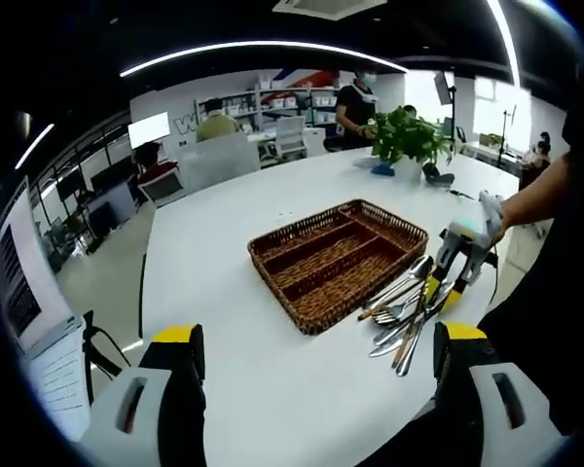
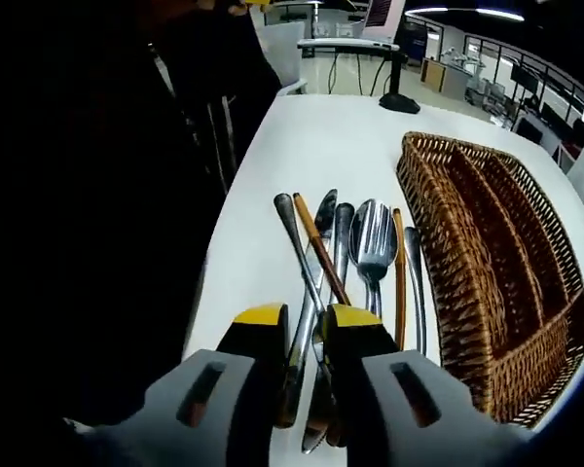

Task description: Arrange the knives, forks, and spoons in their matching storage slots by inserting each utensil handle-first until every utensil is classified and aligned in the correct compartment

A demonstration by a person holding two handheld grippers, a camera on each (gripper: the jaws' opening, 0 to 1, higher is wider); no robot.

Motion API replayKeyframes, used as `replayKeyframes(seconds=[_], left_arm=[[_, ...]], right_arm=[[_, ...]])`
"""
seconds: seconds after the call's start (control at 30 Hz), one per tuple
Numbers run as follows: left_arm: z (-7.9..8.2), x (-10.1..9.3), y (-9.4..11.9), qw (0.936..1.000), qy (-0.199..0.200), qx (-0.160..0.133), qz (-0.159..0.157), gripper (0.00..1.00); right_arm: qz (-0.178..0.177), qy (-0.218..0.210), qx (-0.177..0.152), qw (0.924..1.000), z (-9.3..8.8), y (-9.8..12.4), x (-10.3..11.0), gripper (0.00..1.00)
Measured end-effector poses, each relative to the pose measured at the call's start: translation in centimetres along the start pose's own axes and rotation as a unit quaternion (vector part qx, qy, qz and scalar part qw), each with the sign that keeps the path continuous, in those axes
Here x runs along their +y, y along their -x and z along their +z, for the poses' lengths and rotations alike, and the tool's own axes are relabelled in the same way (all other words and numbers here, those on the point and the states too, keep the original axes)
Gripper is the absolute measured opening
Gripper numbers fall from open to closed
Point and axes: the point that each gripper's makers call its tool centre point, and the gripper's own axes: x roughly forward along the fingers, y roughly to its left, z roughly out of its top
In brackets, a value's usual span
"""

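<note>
My right gripper [image 2: 304, 321]: nearly closed around a knife [image 2: 302, 336] in the cutlery pile on the surface [image 2: 321, 146] | my left gripper [image 1: 316, 355]: wide open, holding nothing | wicker tray [image 2: 496, 263] beside pile

Wicker tray [image 1: 323, 292] [image 2: 526, 321]: 1, with 3 long compartments
Utensils in pile [image 1: 406, 309] [image 2: 355, 263] on table [image 1: 273, 389] [image 2: 321, 146]: about 6–7 pieces, overlapping, exact count uncertain
- fork [image 2: 373, 238]: at least 1
- knife [image 2: 323, 216]: at least 1
- wood-toned handles [image 2: 318, 245]: 2
- remaining pieces: kind unclear
Potted plant [image 1: 407, 136]: 1
Grippers: 2 – left [image 1: 316, 375], right [image 2: 305, 336] [image 1: 446, 284]
</note>
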Motion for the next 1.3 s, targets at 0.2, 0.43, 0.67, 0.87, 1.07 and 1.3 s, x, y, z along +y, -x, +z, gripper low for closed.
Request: replayKeyframes(seconds=[0.2, 0.43, 0.67, 0.87, 1.07, 1.3], left_arm=[[-0.2, -0.1, 0.1, 1.0000, 0.004, 0.000, 0.000, 1.00], [-0.2, -0.2, 0.2, 1.0000, 0.004, -0.003, 0.000, 1.00], [-0.4, 0.2, 0.5, 1.0000, 0.007, -0.004, 0.004, 1.00], [-0.3, 0.3, 0.7, 0.9999, 0.012, -0.008, 0.006, 1.00], [-0.3, 0.1, 0.4, 0.9999, 0.013, -0.007, 0.002, 1.00], [-0.6, 0.1, 0.4, 0.9999, 0.014, -0.004, 0.001, 1.00]], right_arm=[[-0.002, 0.012, 0.006, 0.9999, 0.1, -0.8, -0.4, 0.13], [0.005, 0.022, 0.023, 0.9995, -0.6, -1.7, -0.9, 0.07], [0.004, 0.046, 0.025, 0.9986, -0.2, -2.0, -0.9, 0.05], [0.009, 0.051, 0.028, 0.9983, -0.5, -2.2, -0.9, 0.05], [0.027, 0.047, 0.016, 0.9984, -0.4, -2.4, -1.1, 0.03], [0.047, 0.075, 0.030, 0.9956, 0.0, -2.4, -0.7, 0.02]])
